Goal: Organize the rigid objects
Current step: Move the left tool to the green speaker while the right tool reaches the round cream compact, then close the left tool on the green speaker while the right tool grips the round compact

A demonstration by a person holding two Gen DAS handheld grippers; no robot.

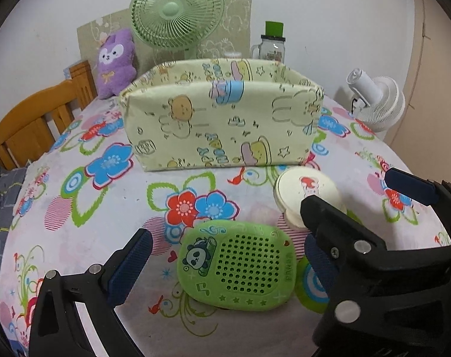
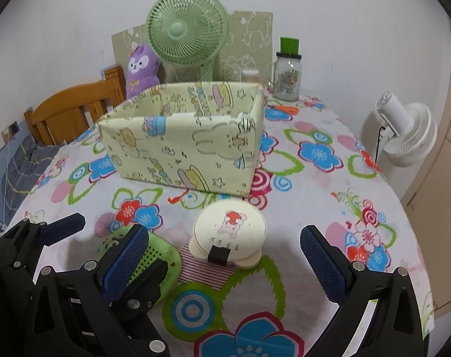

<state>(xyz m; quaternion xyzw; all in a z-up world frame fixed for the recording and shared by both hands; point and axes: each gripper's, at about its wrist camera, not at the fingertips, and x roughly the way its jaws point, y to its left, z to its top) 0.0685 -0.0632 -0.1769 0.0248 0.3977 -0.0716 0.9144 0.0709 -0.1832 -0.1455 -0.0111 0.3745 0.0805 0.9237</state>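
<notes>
We see a table covered with a thin cloth (image 1: 76, 232) printed with big flowers in blue, red and green. On it stands a rectangular fabric storage box (image 1: 222, 116), pale yellow-green with cartoon bears and rabbits; its soft walls are a little creased and its top is open.

In front of the box lie two rigid objects. The green plastic case (image 1: 237, 264) is a flat rounded rectangle with a grid of small round holes, a panda picture and raised stars along one edge. It lies flat on the cloth between the fingers of our left gripper (image 1: 225, 267), whose jaws are wide apart, with the dark blue textured pads (image 1: 130, 267) not touching it.

Just beside it to the right is the cream round compact (image 2: 229, 232), a smooth disc-shaped thing with a small red and pink cartoon animal on its lid and a small black square part at its near edge. It lies between the box and our right gripper (image 2: 225, 264), which is also wide open and apart from it; its pads (image 2: 322, 264) have the same fine mesh texture.

Behind the box we see a green desk fan (image 2: 186, 29) with a round ribbed grille, a purple plush toy (image 2: 142, 71), a glass jar (image 2: 286, 77) with a green lid, and a white fan (image 2: 404, 134) at the right. A wooden chair (image 2: 70, 110) stands at the left.
</notes>
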